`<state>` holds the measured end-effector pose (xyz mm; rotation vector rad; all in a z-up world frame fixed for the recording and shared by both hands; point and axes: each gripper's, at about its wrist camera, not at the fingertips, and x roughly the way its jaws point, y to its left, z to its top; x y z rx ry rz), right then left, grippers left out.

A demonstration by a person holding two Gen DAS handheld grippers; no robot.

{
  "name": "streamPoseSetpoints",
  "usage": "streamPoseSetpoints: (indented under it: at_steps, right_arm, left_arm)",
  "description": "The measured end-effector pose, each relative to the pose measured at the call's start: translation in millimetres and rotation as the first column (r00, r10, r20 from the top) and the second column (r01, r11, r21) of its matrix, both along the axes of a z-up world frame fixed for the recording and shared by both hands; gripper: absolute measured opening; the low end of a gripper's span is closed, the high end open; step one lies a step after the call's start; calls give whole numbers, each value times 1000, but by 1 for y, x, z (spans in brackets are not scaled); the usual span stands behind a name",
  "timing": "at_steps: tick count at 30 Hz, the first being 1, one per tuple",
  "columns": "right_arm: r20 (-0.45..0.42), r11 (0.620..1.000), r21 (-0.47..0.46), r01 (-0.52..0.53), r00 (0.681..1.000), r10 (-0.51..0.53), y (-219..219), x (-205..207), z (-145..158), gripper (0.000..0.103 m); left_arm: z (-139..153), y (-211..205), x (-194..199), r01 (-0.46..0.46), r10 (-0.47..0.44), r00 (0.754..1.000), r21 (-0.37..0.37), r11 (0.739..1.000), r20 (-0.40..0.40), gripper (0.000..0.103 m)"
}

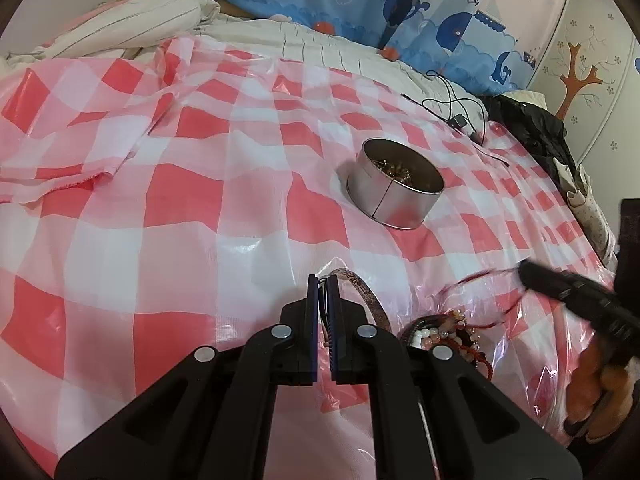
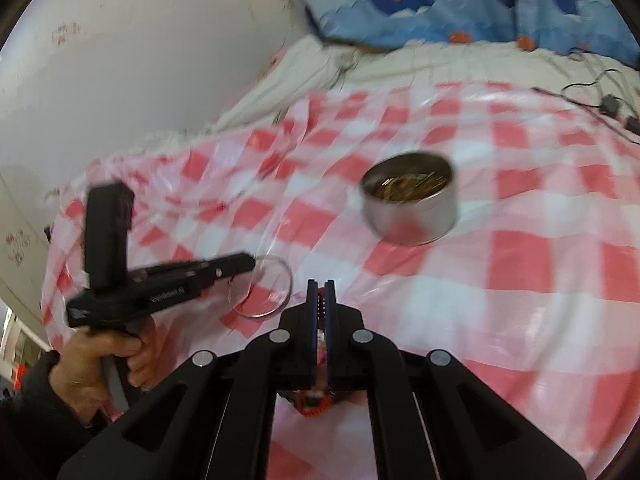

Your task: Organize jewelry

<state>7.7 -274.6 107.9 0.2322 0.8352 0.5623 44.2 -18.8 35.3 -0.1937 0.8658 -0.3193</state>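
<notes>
gripping a bangle (image 1: 366, 294), left gripper (image 1: 324, 280) clamped.

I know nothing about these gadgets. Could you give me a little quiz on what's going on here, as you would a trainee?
1. True or false: the round metal tin is empty.
2. The cloth spread over the bed is patterned with: A) stripes, B) pink and white checks, C) dots.
3. What colour is the string pinched by the right gripper?

Key: 1 false, gold-coloured pieces lie inside; 2 B; 3 red.
</notes>
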Motion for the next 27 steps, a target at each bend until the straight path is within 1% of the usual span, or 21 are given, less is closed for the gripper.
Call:
streamPoseSetpoints:
  at_steps: [3,5,8,9,10,11,12,13,16,23,25,27]
  right_arm:
    - [-6,999,1,39,999,-39,-19,-4,-2,3]
    - [-42,999,-3,49,998,-49,-27,-2,-14,3]
    - [-128,997,-36,75,989,-79,-33,4,-39,4]
    - [-136,995,-50,84,987,-90,-35,4,-41,4]
    - [-137,994,-62,90,986,-97,-36,3,-42,7]
    - [-125,993,-77,94,987,-103,-35,2,-40,13]
    - [-106,990,-93,102,988,-111,-35,0,-38,36]
    - [-79,988,-112,108,990,-117,-33,-2,-35,49]
    - [-76,988,-123,95,991,-105,-29,-3,-37,49]
    - [-96,975,-218,32,994,-54,-7,-2,-49,49]
    - [-105,963,-268,32,993,-63,-3,-1,-55,49]
    - [-114,959,-283,32,991,-67,-2,0,-59,49]
  left_arm:
    - [-2,-2,0,5,-5,1000,6,1000,-6,4]
    - [-6,-5,1,13,-12,1000,16,1000,-18,4]
    - [-12,-9,2,21,-20,999,30,999,-38,4]
    - [-13,-9,2,22,-20,999,33,999,-41,4]
    - [-14,-10,2,22,-21,999,37,999,-42,4]
    - [-14,-10,2,22,-21,999,39,999,-43,4]
    - [-14,-11,2,22,-20,999,40,999,-43,4]
    - [-15,-11,2,22,-20,999,42,999,-44,4]
    - [-15,-12,2,22,-20,999,46,999,-45,4]
    - [-16,-14,2,24,-21,999,52,998,-48,4]
    - [-17,-14,2,24,-22,999,55,998,-48,4]
    - [-17,-14,2,25,-22,999,57,998,-49,4]
